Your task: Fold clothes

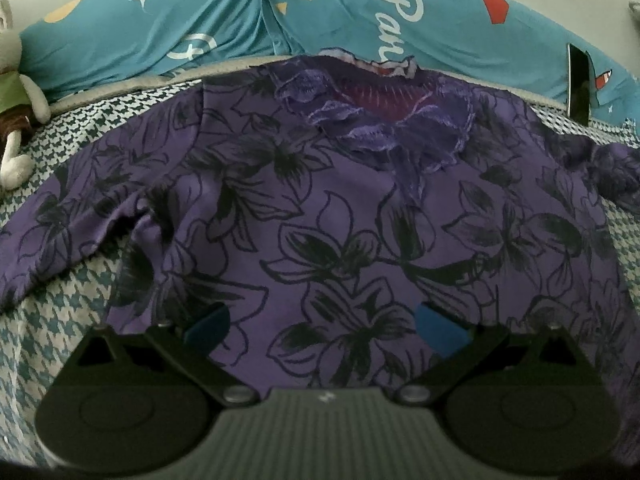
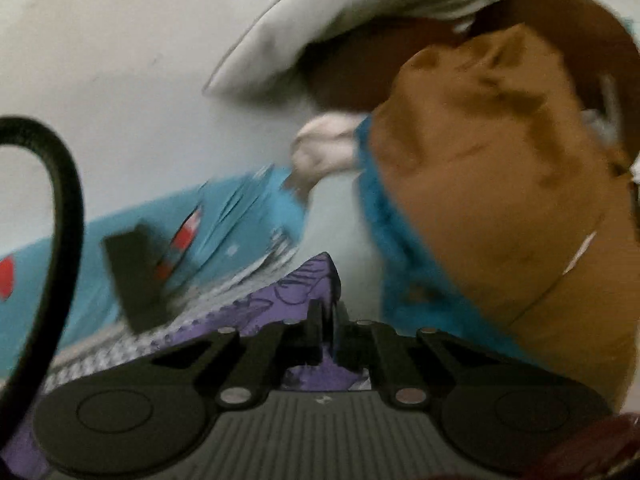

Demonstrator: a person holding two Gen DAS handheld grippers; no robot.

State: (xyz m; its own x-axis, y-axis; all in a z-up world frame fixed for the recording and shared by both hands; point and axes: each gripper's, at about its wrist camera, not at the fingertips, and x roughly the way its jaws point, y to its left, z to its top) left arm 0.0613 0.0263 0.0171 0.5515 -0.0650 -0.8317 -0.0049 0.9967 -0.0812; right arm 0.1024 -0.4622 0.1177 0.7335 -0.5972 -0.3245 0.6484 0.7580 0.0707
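Phone (image 1: 579, 80) and plush toy (image 1: 18, 92) beside purple floral garment (image 1: 320, 208)

The purple garment (image 1: 320, 216) is thin matt cloth printed with dark flower outlines, and its neckline carries a ruffled lace trim (image 1: 372, 128) with a rougher, open texture. Under it lies a houndstooth bedcover (image 1: 72, 304) of woven matt fabric. The teal pillow (image 1: 200, 20) behind looks smoother, with a faint sheen. A dark phone (image 1: 579, 80) leaning there is glossy. The left gripper (image 1: 324, 326) has matt black plastic arms, smooth blue pads (image 1: 440, 330), a ribbed grey body and dull metal pivot pins.
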